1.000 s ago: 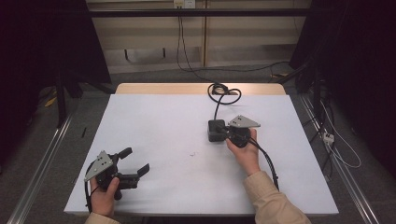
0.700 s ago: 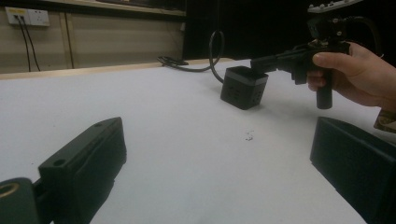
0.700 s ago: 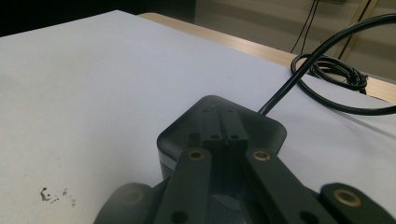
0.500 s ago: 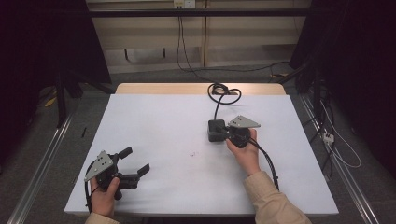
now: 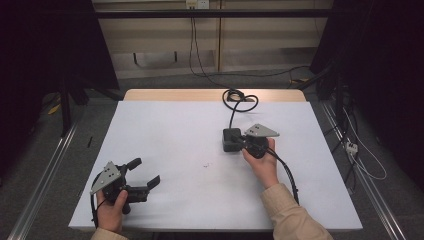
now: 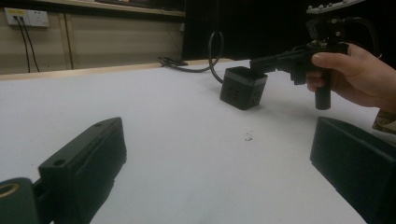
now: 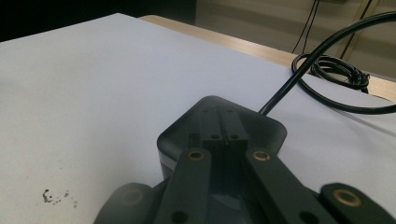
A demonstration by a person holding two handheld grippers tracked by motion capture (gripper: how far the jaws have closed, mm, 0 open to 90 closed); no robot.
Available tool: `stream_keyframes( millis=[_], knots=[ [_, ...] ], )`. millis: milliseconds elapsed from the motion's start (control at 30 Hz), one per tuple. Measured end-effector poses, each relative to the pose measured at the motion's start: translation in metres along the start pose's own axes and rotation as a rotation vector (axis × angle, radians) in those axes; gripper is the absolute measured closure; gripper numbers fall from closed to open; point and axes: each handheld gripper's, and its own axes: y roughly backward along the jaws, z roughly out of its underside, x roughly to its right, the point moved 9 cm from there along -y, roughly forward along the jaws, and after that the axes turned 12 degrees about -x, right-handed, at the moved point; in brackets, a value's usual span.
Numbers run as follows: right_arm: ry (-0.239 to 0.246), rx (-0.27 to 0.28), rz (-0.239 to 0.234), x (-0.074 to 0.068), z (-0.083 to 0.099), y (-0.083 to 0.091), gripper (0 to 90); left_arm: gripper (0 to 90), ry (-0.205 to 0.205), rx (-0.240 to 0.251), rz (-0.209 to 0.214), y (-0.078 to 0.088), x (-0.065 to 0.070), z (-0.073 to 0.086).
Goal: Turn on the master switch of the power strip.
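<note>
A small black box [image 5: 230,136] with a cable [image 5: 233,114] coming out of it stands on the white table [image 5: 170,125], right of centre. My right gripper [image 5: 240,141] is shut, and its closed tips lie over the box's top [image 7: 187,128] with nothing between them. The left gripper view shows that box [image 6: 243,88] with the right gripper [image 6: 261,64] reaching over it from the right. My left gripper [image 5: 145,172] rests near the front left corner, open and holding nothing, its tips aimed toward the box. Its jaws stand wide apart in its own view [image 6: 217,126].
The box's cable ends in a loose coil [image 5: 240,96] at the table's far edge, also seen behind the box [image 7: 336,70]. A small dark speck [image 5: 205,164] marks the sheet between the two grippers. The wooden table edge [image 5: 200,94] runs along the back.
</note>
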Motion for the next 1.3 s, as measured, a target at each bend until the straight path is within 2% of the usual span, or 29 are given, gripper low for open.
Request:
stream_keyframes(
  millis=[233,333,600,733,900,1000,1100,1300],
  knots=[
    [-0.015,-0.004,-0.010,-0.001,0.000,0.001,90.0,3.2,0.003,0.004,0.002,0.000,0.000,0.000],
    [-0.003,-0.009,-0.001,-0.001,0.000,0.001,90.0,3.1,0.004,0.004,0.002,0.000,0.000,-0.001],
    [-0.032,-0.002,-0.022,0.001,-0.001,0.002,90.0,3.2,-0.002,0.001,0.003,-0.001,-0.001,0.000],
    [-0.032,-0.001,-0.001,0.003,-0.002,0.001,79.8,3.1,0.004,0.003,0.003,0.000,-0.002,0.000],
    [-0.037,0.004,-0.013,0.000,-0.002,0.002,71.4,3.1,-0.003,0.004,0.000,0.001,-0.002,0.000],
    [-0.045,0.011,-0.011,0.000,-0.004,0.003,61.1,3.2,-0.001,0.005,-0.003,0.003,-0.002,0.000],
    [-0.068,0.007,-0.041,-0.002,-0.003,0.004,52.1,3.2,0.004,0.007,-0.005,0.004,-0.003,0.001],
    [-0.085,-0.007,-0.070,-0.008,-0.001,0.009,31.6,3.1,-0.001,0.005,-0.003,0.005,-0.002,0.000]
  ],
)
